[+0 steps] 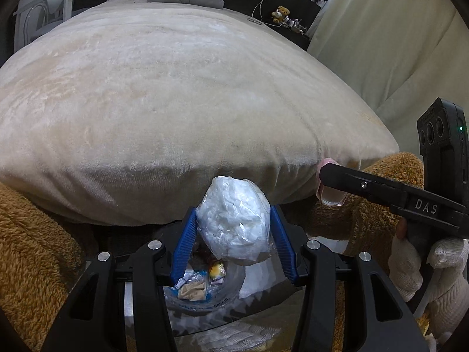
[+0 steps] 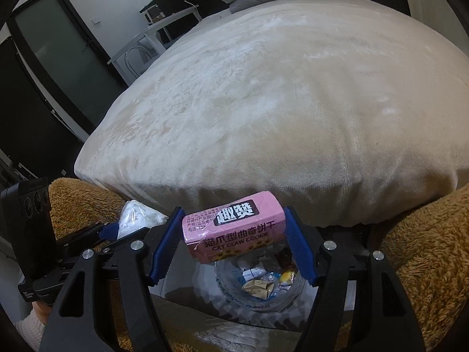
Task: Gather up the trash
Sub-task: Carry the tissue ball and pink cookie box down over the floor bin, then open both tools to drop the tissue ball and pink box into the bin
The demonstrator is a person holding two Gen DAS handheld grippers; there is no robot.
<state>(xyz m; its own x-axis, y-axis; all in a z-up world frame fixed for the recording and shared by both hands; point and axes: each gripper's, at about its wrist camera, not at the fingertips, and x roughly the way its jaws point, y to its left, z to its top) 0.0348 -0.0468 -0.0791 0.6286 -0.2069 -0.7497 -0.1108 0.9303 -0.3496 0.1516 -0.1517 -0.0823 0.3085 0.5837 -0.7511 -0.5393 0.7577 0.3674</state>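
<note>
Both grippers pitched down-forward over the trash bin, which sits on the floor just off the foot edge of the bed. Left gripper: jaws pinching a clear bag of crumpled white tissue, blue pads touching both its sides, bag hanging right above the bin's mouth. Right gripper: jaws pinching a pink cookie box across its short ends, box slightly tilted, also over the bin opening. From the left wrist view the right gripper comes in from the right edge, held by a hand in a white knit glove, the box's end showing at its tip. Bin lined with a clear bag, holding wrappers at the bottom. Brown fleece blanket lies on both sides of the bin, against the bed's near corners.
</note>
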